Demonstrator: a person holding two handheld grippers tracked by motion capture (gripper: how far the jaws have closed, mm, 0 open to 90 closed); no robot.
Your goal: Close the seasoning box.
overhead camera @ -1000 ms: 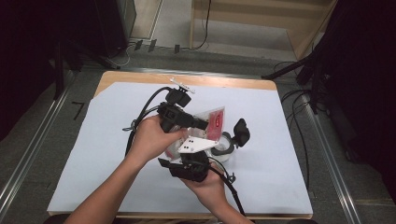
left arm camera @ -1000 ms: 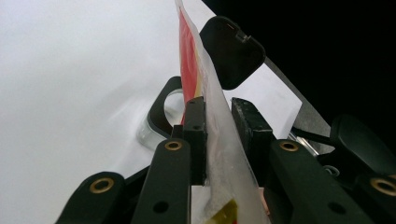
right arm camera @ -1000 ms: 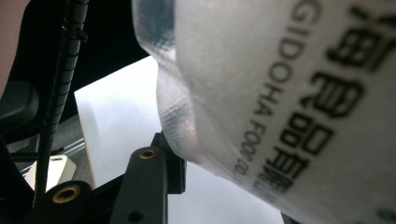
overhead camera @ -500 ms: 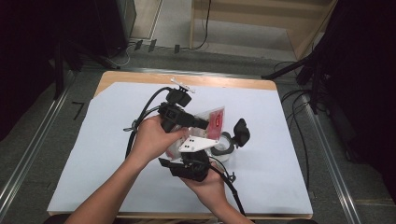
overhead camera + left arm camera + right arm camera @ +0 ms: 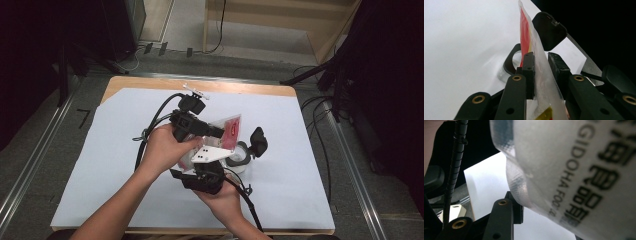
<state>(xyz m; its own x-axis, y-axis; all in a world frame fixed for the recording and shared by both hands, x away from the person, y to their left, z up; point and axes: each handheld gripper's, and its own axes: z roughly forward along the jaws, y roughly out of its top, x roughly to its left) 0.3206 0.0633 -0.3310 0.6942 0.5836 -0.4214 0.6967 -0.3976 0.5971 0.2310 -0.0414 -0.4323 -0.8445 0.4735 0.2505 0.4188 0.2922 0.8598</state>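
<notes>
Right gripper tips are hiding under its own grey plate in the high view. In the right gripper view the sachet is sitting so close it's blurring and running off the top and right edges, covering one jaw; can't tell if the pads are pressing it. Sachet's lower end is getting cut off in the left gripper view.

No visible change: both hands, claws and sachet hold same positions.
</notes>
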